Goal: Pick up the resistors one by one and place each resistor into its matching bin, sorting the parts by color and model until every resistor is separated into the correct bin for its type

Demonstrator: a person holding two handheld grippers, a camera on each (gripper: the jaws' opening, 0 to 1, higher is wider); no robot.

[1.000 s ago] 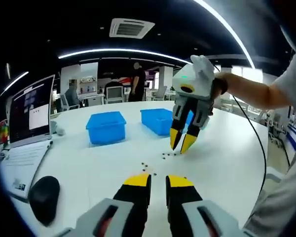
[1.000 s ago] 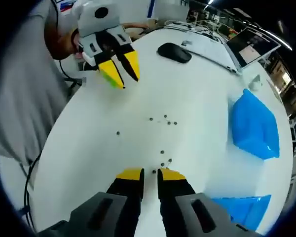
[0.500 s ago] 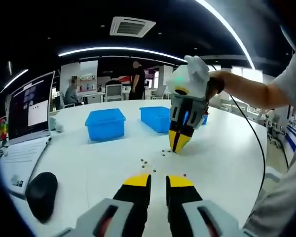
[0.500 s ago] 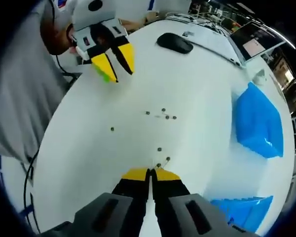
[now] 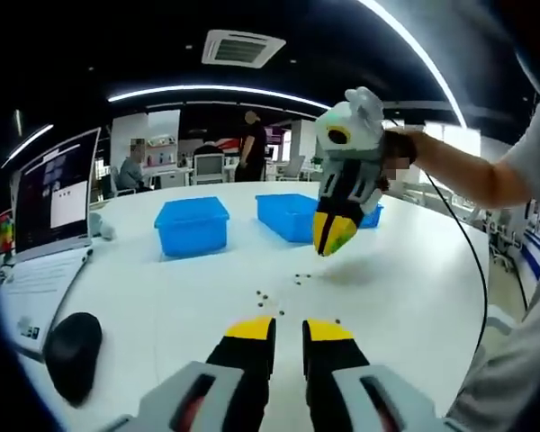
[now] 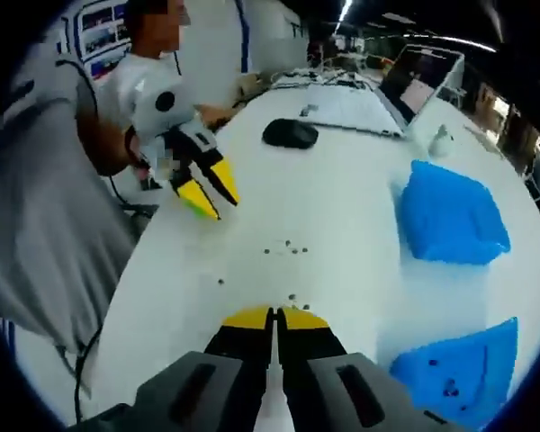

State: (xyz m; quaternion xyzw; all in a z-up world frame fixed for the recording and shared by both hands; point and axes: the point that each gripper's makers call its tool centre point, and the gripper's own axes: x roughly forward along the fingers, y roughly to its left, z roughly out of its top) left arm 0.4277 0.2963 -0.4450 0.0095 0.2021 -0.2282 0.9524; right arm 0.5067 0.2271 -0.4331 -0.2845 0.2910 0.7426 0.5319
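A round white table stands in a dim open office with ceiling light strips. On it are two blue bins, an open laptop and a black mouse. About six tiny dark resistors lie scattered between the grippers. The right gripper, clenched, has risen off the table since half a second ago; whether it grips a resistor cannot be told. The left gripper hovers with jaws slightly parted, unchanged.
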